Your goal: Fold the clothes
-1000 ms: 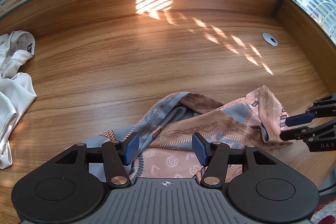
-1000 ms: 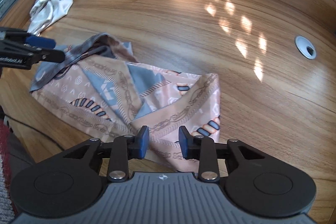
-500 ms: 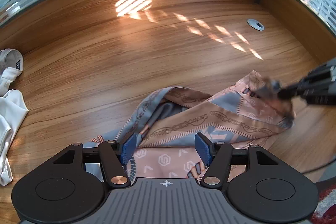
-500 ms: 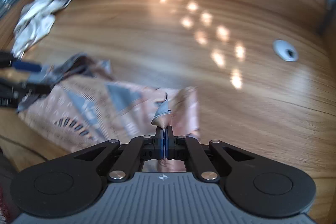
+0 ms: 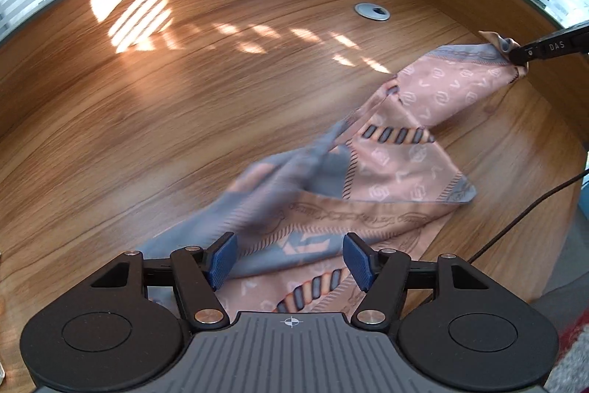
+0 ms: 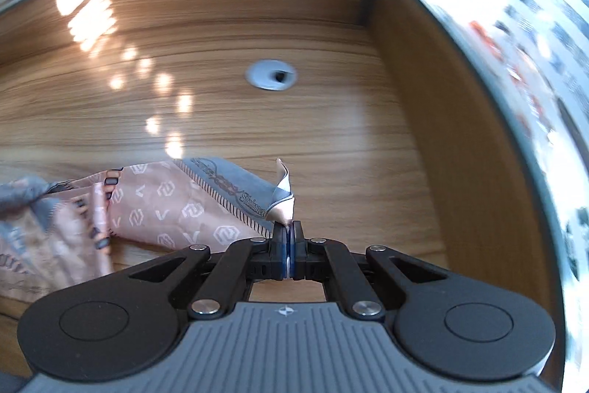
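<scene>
The left gripper (image 5: pixel 291 262) stands released, its blue pads (image 5: pixel 220 265) apart above the near hem of the scarf (image 5: pixel 390 172), with cloth under the gap but neither pad pressing on it. The scarf, a thin pink and grey-blue printed square, lies partly bunched on the wooden table (image 5: pixel 184 120) and runs away to the far right. There the right gripper (image 6: pixel 288 247) is clenched on one corner, which pokes up above its shut pads as a small peak. Judged by its sheen and soft folds, the fabric is light, limp and probably slippery. Take hold at corners or along the hemmed edge, deep in the pads; a shallow pinch may slip. Beyond the scarf, a cable grommet (image 5: pixel 371 11) sits clear of it.
</scene>
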Available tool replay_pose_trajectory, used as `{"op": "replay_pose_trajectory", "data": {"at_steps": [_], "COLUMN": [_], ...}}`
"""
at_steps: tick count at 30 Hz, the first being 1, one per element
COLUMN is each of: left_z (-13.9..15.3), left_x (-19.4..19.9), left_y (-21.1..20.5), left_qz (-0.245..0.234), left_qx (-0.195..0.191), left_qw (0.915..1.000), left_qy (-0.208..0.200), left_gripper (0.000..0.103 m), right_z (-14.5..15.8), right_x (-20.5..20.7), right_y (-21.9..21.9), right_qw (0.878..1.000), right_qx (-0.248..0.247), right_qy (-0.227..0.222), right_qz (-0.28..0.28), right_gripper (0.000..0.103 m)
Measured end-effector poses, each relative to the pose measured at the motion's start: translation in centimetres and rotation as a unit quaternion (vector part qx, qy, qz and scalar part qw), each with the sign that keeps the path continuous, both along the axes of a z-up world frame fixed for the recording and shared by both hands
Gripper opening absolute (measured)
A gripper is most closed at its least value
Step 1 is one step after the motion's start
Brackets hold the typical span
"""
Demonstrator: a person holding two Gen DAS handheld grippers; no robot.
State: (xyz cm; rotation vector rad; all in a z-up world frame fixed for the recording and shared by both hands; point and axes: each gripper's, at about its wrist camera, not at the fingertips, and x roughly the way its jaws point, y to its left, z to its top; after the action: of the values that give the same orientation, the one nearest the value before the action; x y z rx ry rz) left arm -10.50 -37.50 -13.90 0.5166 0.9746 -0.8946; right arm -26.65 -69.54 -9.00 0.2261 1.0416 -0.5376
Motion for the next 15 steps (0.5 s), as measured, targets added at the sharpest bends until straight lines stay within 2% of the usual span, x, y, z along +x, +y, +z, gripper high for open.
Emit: {"op": "replay_pose_trajectory", "data": {"at_steps": [2, 4, 5, 8, 12, 15], "left_z": [0.1, 0.2, 0.2, 0.2, 0.1, 0.0], "left_x": [0.0, 0.1, 0.1, 0.5, 0.9, 1.1], "left_y": [-0.1, -0.1, 0.0, 0.7, 2.0, 3.3], "left_qz": [0.0, 0.001, 0.005, 0.02, 0.044, 0.064], "left_qx": [0.0, 0.001, 0.002, 0.005, 0.014, 0.021], "left_qw": [1.0, 1.0, 1.0, 0.9998, 0.9989, 0.9977], "left_qy": [-0.002, -0.004, -0.004, -0.004, -0.004, -0.004], "left_gripper": [0.067, 0.067, 0.067, 0.067, 0.067, 0.067], "right_z": [-0.4, -0.5, -0.6, -1.0, -2.2, -3.3], "right_x": [-0.8, -1.6, -1.9, -1.7, -0.1, 2.2], "right_y": [-1.1, -1.3, -1.4, -0.2, 2.8, 5.7], "right_qw": [1.0, 0.999, 0.999, 0.997, 0.991, 0.985], "right_qx": [0.007, 0.016, 0.02, 0.06, 0.121, 0.149], "right_qy": [0.003, -0.008, -0.014, -0.034, -0.046, -0.038], "right_qz": [-0.026, -0.039, -0.045, -0.023, 0.038, 0.082], "right_gripper": [0.005, 0.028, 0.03, 0.03, 0.03, 0.03]}}
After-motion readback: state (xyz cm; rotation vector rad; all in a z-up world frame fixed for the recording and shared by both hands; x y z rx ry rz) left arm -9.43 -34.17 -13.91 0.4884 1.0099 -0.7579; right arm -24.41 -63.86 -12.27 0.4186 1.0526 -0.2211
